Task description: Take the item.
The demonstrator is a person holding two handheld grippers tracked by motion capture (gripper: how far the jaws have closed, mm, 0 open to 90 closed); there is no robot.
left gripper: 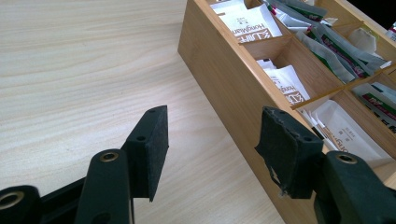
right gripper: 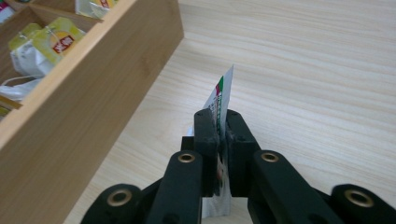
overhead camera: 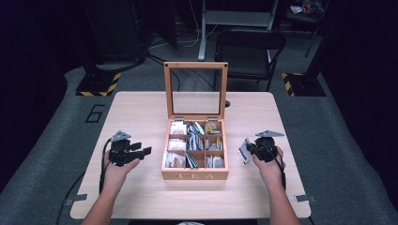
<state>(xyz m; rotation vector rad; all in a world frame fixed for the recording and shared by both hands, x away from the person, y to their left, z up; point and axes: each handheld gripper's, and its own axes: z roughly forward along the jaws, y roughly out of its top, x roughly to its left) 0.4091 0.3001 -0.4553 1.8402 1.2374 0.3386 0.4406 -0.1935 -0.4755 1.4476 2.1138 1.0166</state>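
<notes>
the light wooden worktop (overhead camera: pixel 141 112) carries a tea box (overhead camera: pixel 195 176) at its middle, glass lid upright. right of the box, the right gripper (right gripper: pixel 218 122) has its jaws clamped on a tea sachet (right gripper: pixel 223 95), white and silvery with green and red print, standing edge-up between them. left of the box, the left gripper (left gripper: pixel 212 144) has its jaws apart, nothing between them.

From the high view we look forward and down on the whole table (overhead camera: pixel 141 197), from above the person's side. The left gripper view sits low and close, looking along its jaws at the tea box (left gripper: pixel 243 93) — its side wall and compartments. The right gripper view, equally near, faces the box's opposite wall. Both share the box and the tabletop with the high view.
</notes>
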